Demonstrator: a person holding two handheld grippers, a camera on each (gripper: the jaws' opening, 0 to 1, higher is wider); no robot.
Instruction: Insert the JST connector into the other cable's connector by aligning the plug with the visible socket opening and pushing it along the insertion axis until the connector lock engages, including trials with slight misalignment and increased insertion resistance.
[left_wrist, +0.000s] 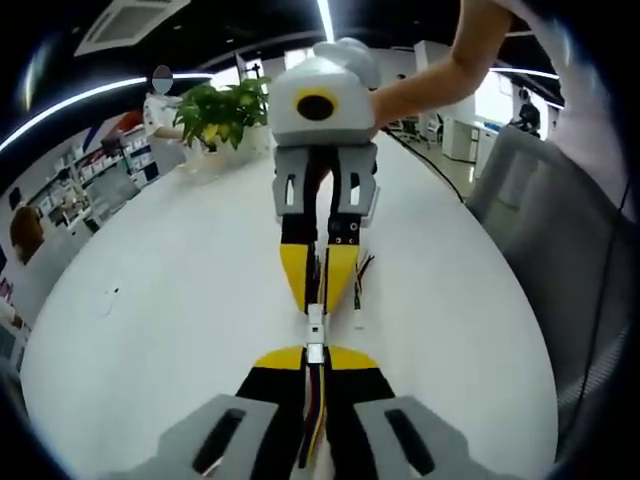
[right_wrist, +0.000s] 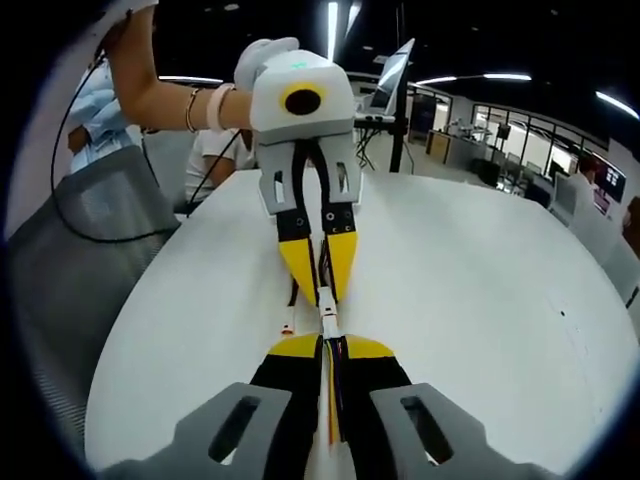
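Observation:
Over the white table (left_wrist: 150, 300) my two grippers face each other tip to tip. In the left gripper view, my left gripper (left_wrist: 315, 357) is shut on a cable of coloured wires (left_wrist: 316, 420) ending in a white JST connector (left_wrist: 315, 351). Opposite, the right gripper (left_wrist: 318, 298) is shut on the other cable's white connector (left_wrist: 315, 320). The two connectors meet end to end between the yellow tips; I cannot tell whether they are locked. In the right gripper view, my right gripper (right_wrist: 328, 346) holds its connector (right_wrist: 328, 326) against the left gripper (right_wrist: 321, 292).
A loose cable end with a small white plug (left_wrist: 358, 322) (right_wrist: 287, 329) lies on the table beside the grippers. A potted plant (left_wrist: 225, 110) stands at the far edge. Grey mesh chairs (left_wrist: 550, 220) (right_wrist: 80, 250) flank the table. A person's arms (left_wrist: 450, 60) (right_wrist: 160, 90) hold the grippers.

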